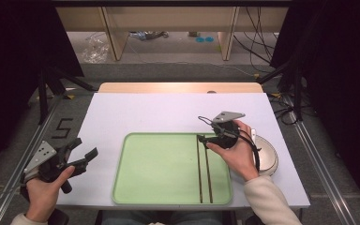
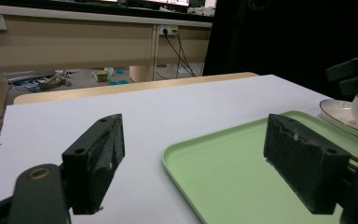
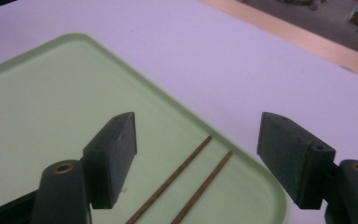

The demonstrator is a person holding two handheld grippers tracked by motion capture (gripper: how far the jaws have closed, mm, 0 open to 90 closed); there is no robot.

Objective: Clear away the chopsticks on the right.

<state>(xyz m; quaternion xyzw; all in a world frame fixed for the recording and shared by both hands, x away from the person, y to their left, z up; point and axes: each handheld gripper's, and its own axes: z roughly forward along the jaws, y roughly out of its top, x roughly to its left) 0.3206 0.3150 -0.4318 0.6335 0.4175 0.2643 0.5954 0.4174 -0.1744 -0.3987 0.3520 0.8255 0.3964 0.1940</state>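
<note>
Two thin brown sticks, likely chopsticks (image 1: 205, 169), lie parallel in the green tray (image 1: 159, 187), near its right edge, running front to back. Right gripper (image 1: 205, 139) hovers over their far ends at the tray's far right corner, jaws wide apart and empty, straddling both; probably lined up for a grasp. Left gripper (image 1: 85, 155) waits off the tray's left edge over the white table (image 1: 168, 110), jaws open, holding nothing. A bowl on a plate (image 1: 269, 161) sits beyond the tray's right edge.
</note>
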